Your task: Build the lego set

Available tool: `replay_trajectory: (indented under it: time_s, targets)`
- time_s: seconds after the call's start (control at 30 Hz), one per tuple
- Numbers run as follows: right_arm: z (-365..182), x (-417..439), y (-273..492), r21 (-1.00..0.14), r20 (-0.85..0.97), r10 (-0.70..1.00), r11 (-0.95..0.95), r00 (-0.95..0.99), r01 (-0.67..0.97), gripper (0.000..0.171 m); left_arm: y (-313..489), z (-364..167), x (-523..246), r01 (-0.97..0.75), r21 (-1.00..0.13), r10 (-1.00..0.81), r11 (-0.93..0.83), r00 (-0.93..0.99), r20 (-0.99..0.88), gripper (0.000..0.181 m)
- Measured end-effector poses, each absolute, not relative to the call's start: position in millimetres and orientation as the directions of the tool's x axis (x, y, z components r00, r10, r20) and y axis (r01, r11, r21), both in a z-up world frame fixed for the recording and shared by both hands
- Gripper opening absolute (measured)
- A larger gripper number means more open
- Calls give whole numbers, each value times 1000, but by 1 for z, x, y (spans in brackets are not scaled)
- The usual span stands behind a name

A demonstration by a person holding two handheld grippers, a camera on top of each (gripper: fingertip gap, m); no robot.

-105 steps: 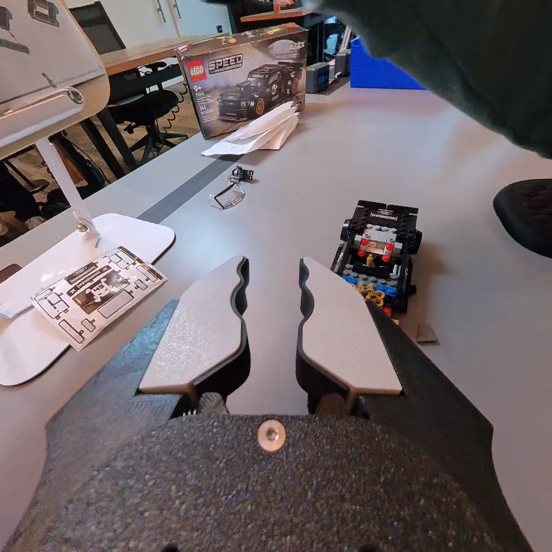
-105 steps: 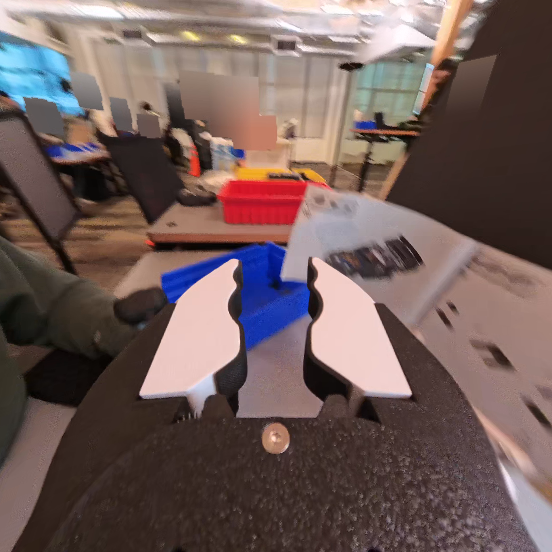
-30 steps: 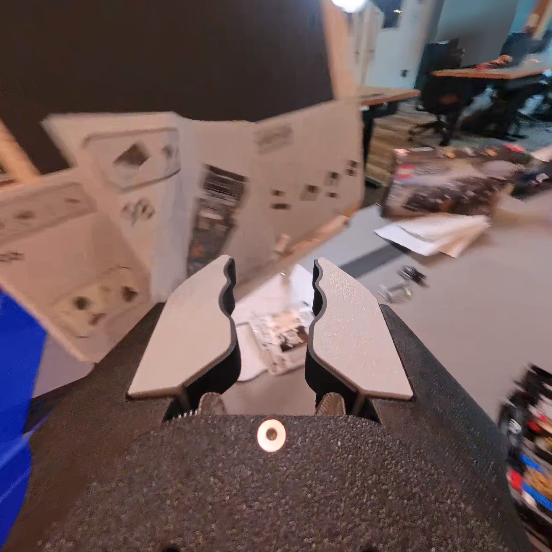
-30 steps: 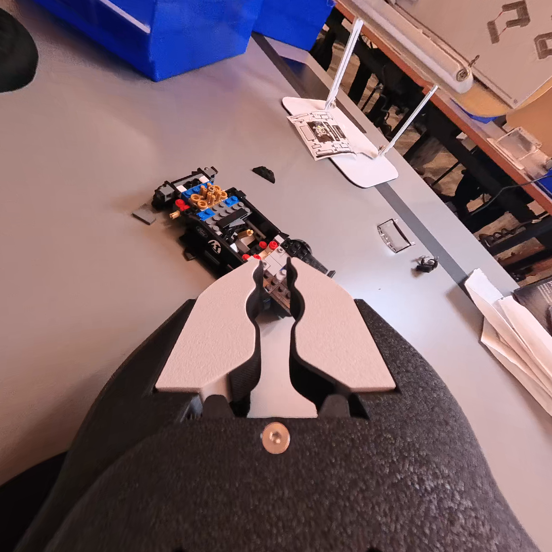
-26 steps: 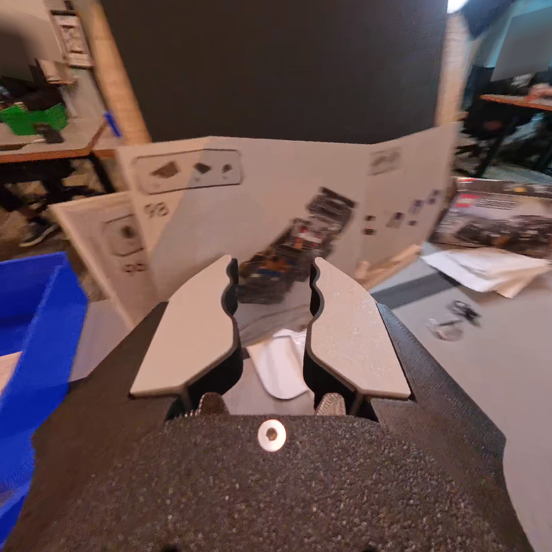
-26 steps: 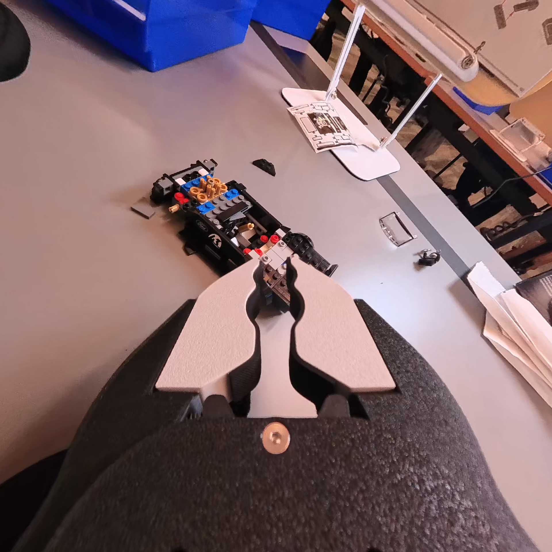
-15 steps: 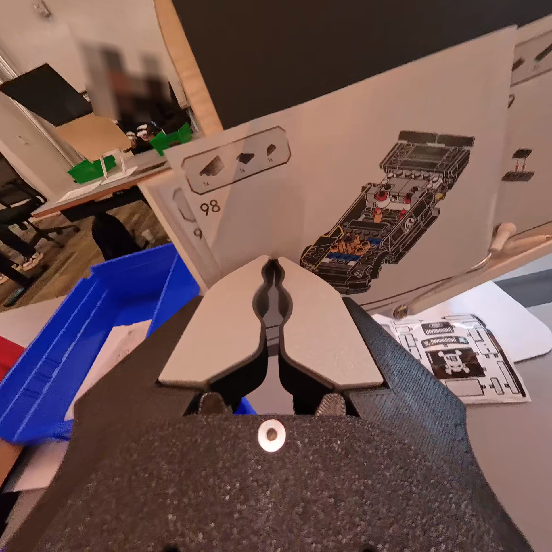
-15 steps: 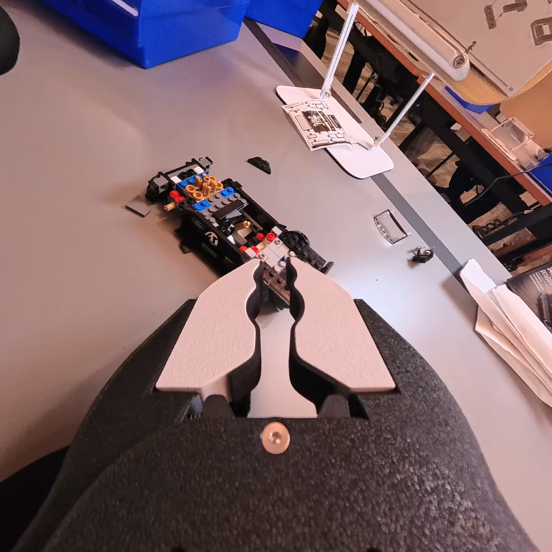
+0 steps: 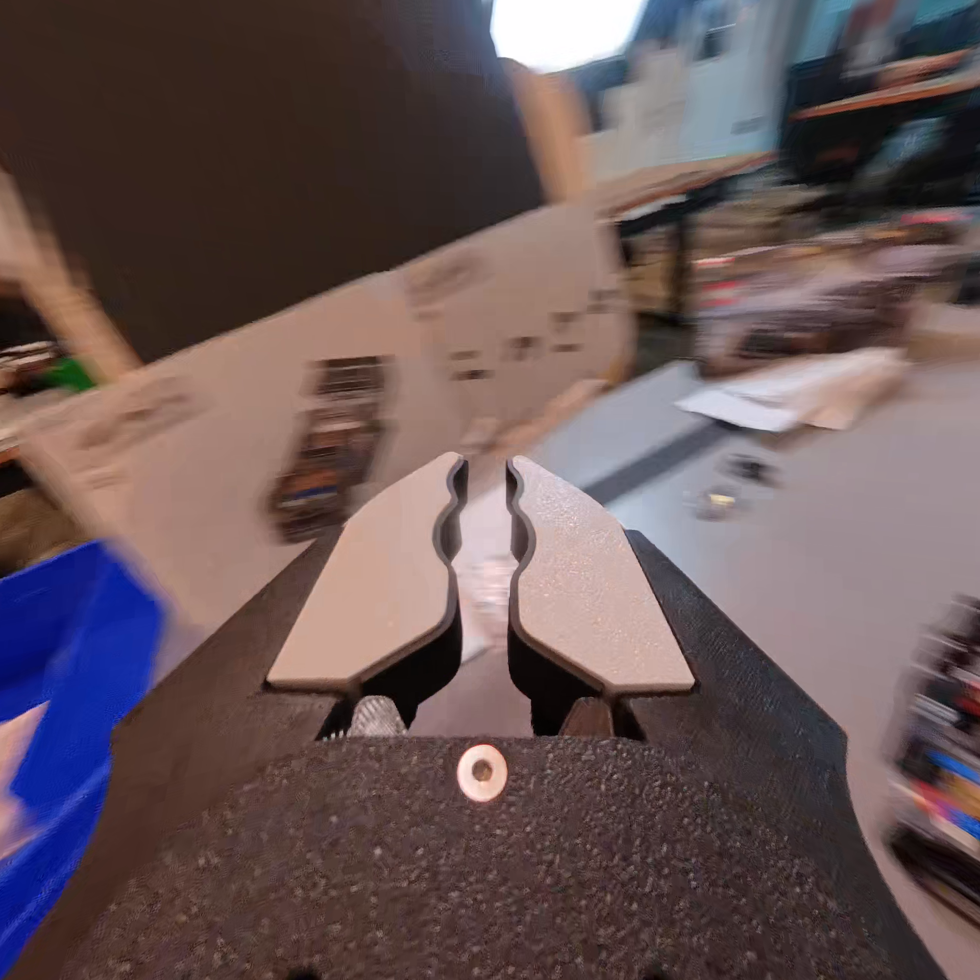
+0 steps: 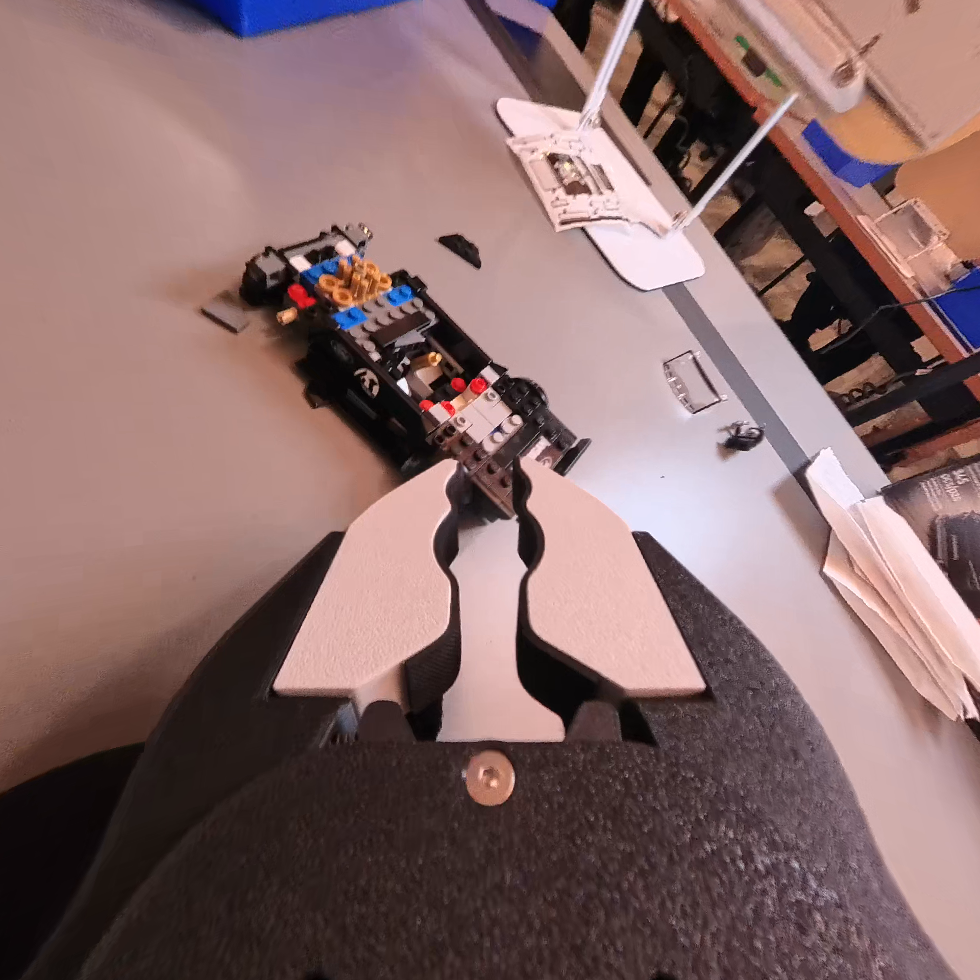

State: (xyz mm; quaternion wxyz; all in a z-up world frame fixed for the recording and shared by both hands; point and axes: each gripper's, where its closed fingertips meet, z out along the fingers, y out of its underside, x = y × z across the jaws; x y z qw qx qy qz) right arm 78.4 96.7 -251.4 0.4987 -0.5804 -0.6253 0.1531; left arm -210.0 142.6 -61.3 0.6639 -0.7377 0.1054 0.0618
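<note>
A partly built black lego car (image 10: pixel 382 339) with blue, grey, tan and red bricks lies on the grey table (image 10: pixel 132 477). My right gripper (image 10: pixel 489 469) is narrowly closed around the car's near end. My left gripper (image 9: pixel 487 466) is held in the air, slightly open and empty, and points at the propped instruction pages (image 9: pixel 371 397). The left wrist view is blurred; the car shows as a smear at its right edge (image 9: pixel 944 742). Loose pieces lie near the car: a dark grey tile (image 10: pixel 225 317), a black wedge (image 10: pixel 460 250), a clear windscreen (image 10: pixel 689 387) and a small black piece (image 10: pixel 742 435).
A sticker sheet (image 10: pixel 575 183) lies on the white base of the booklet stand (image 10: pixel 652 254). A blue bin (image 9: pixel 63 663) stands at the left. Folded papers (image 10: pixel 901 610) and a dark box (image 10: pixel 949 519) lie at the right table edge. Across from one pair of fingers to the other is roughly 35 cm. The dark grey tile (image 10: pixel 225 317) is about 12 cm from my right fingertips and 35 cm from my left.
My left gripper swung left to the instruction page and shut, then swung back right and opened slightly. My right gripper kept its hold on the car's end while its view shifted a little.
</note>
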Motion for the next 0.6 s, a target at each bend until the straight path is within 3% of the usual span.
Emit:
replay_trajectory:
  time_s: [0.13, 0.3, 0.4, 0.6]
  targets:
    - [-263, 79, 95, -696, 507, 856, 338, 100, 633, 18, 104, -136, -75, -299, -927, -537, -229, 832, -135, 54]
    - [-269, 73, 98, -579, 601, 799, 448, -15, 682, 18, 81, -244, -20, -496, -781, -706, -380, 701, -102, 79]
    - [-279, 69, 98, -485, 651, 751, 521, -107, 703, 18, 76, -261, 4, -596, -709, -775, -378, 622, -109, 82]
    - [-277, 65, 104, -404, 745, 655, 590, -124, 699, 11, 88, -285, 22, -715, -543, -823, -441, 563, -73, 78]
